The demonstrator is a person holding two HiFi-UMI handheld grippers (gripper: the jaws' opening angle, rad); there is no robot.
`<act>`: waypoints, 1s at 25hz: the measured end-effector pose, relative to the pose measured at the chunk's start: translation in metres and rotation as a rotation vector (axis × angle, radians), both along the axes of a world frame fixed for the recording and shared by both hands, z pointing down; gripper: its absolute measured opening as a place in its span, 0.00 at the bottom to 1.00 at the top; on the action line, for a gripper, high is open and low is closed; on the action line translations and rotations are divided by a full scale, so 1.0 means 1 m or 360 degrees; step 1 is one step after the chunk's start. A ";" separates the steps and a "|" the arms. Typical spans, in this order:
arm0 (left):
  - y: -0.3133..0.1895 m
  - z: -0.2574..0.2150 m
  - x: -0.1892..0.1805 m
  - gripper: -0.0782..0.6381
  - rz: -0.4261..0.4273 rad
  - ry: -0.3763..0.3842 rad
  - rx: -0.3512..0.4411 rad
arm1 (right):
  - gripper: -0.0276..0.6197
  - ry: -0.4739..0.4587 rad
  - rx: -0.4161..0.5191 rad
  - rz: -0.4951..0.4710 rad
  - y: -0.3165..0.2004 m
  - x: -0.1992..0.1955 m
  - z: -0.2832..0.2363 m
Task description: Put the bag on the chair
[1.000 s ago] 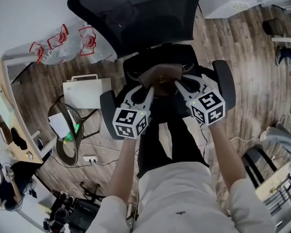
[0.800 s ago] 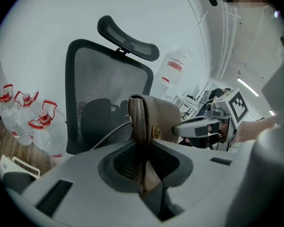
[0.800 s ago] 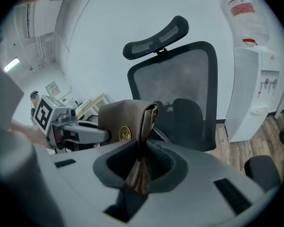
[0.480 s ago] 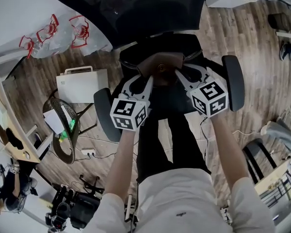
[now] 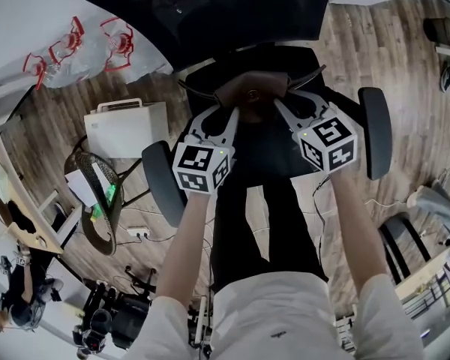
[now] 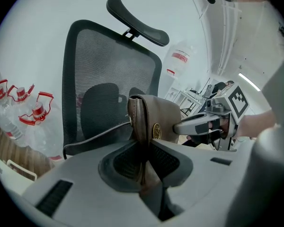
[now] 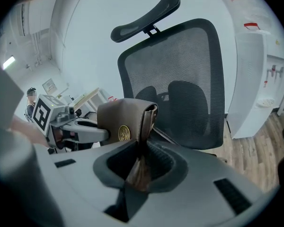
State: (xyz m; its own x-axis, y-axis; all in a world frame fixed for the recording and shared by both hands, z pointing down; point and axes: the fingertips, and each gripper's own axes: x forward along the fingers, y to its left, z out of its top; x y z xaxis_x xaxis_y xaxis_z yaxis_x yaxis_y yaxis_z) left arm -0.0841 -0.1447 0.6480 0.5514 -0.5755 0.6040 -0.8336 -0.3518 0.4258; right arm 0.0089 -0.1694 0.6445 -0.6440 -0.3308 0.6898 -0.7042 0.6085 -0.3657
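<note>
A small brown leather bag (image 5: 249,99) with a round gold clasp hangs between both grippers over the seat of a black office chair (image 5: 266,145). My left gripper (image 5: 226,113) is shut on the bag's left edge; in the left gripper view the bag (image 6: 151,119) stands pinched between the jaws. My right gripper (image 5: 283,107) is shut on its right edge, and the bag (image 7: 128,122) shows the same way in the right gripper view. The chair's mesh back (image 6: 109,79) and headrest (image 7: 144,13) rise behind. A dark strap trails from the bag.
The chair's armrests (image 5: 376,130) flank the grippers. On the wood floor to the left lie a white case (image 5: 127,126), a round wire basket (image 5: 97,197) and water jugs with red handles (image 5: 75,47). A white cabinet (image 7: 260,74) stands to the right of the chair.
Both grippers have sunk with the bag toward the chair seat; the chair looms larger and the armrests now sit level with the marker cubes.
</note>
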 end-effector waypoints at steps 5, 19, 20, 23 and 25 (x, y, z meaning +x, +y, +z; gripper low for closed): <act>-0.009 0.019 0.001 0.17 -0.0026 0.0006 -0.0005 | 0.14 0.0018 0.0021 -0.0004 -0.010 0.001 0.017; -0.019 0.075 0.004 0.18 -0.0094 -0.0011 -0.0030 | 0.14 0.0044 0.0041 -0.0028 -0.023 0.003 0.073; -0.019 0.077 0.003 0.18 -0.0092 -0.0013 -0.0032 | 0.14 0.0044 0.0039 -0.0030 -0.023 0.003 0.075; -0.022 0.085 0.004 0.18 -0.0079 -0.0027 -0.0033 | 0.14 0.0046 0.0035 -0.0027 -0.025 0.003 0.083; -0.025 0.090 0.005 0.18 -0.0063 -0.0043 -0.0027 | 0.14 0.0054 0.0041 -0.0021 -0.028 0.004 0.087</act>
